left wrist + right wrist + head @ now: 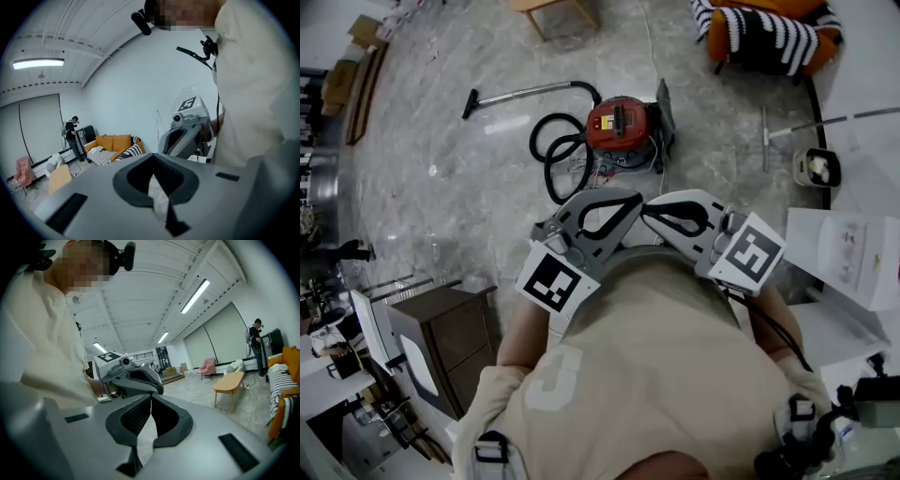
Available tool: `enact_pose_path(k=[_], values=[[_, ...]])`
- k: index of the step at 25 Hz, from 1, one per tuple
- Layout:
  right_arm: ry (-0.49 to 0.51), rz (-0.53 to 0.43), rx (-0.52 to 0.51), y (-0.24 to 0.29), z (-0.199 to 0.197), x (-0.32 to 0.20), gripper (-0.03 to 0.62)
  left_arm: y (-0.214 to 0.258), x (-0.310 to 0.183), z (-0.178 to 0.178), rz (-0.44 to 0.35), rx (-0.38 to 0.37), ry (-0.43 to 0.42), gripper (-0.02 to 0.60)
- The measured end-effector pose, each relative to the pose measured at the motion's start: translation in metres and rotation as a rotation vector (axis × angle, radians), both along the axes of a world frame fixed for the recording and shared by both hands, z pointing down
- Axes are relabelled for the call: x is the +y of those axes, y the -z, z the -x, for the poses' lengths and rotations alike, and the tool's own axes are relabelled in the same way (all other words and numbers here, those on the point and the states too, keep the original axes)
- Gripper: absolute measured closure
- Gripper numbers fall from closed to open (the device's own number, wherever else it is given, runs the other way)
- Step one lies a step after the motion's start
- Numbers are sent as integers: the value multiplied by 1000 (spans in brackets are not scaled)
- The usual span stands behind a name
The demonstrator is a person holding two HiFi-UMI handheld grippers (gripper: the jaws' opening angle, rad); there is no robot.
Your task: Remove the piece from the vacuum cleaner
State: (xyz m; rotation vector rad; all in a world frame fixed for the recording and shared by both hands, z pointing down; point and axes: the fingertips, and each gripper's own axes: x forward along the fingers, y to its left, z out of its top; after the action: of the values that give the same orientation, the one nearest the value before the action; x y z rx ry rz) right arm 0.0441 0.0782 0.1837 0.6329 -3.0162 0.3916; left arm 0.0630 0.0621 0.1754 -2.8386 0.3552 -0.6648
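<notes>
The red vacuum cleaner (619,127) stands on the marble floor ahead of me. Its black hose (555,150) is coiled at its left, and the metal wand (525,94) lies further left. Both grippers are held up close to my chest, well short of the vacuum, with their tips pointing at each other. My left gripper (633,202) (153,157) is shut with nothing in it. My right gripper (652,211) (151,397) is shut and empty too. Each gripper view looks across the room at the other gripper, not at the vacuum.
An orange sofa with a striped blanket (769,33) stands at the far right and a wooden table (553,11) at the far middle. A dark cabinet (450,328) is at my left, white boxes (848,258) at my right. Another person (72,136) stands by the wall.
</notes>
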Motion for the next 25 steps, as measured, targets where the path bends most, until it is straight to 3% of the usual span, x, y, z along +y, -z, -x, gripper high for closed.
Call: enact_pose_path(k=[4,9,13,18,25], values=[[1,29,-8,-9,-10,0,591,-7,1,-12,-4,-37,-3,578],[11,43,58,-27,-8,-3,591,-6,2,-16,59,16,-2,578],[14,65,27,-30,-2,-8,591,-3,-16,-2,35,39,59,578],[-16,70,12,-26,1,-18,591,-15,-40,24,78,76,125,578],[-100,78,73,-21,12,-52,591,-20,-59,16,136,145,-24,578]])
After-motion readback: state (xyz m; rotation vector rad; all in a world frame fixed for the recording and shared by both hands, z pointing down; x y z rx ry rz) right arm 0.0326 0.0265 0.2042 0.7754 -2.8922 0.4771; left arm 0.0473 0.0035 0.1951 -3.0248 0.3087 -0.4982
